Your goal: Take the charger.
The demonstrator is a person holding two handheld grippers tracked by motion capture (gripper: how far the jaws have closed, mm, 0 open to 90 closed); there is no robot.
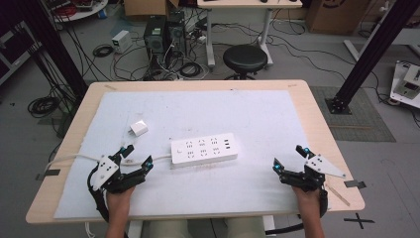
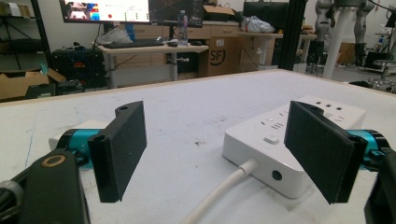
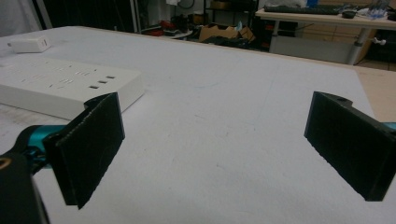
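Nothing looks started. The white rectangular plastic power strip (image 1: 204,150) lies mid-mat, with a small white square plug adapter (image 1: 138,129) just beyond its corded end. Left gripper (image 1: 134,157) and right gripper (image 1: 288,156) flank the strip, jaws spread, empty.

Two black handheld grippers, bare forearms

Each gripper, left gripper (image 1: 134,156) and right gripper (image 1: 288,157), was fitted with flat black padded jaws, teal joints, a grey three-cornered plate and a black cable.

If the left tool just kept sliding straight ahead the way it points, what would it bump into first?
Probably the white cord between its open jaws, then the near end of the power strip; the left tool points roughly there, though depth is hard to judge.
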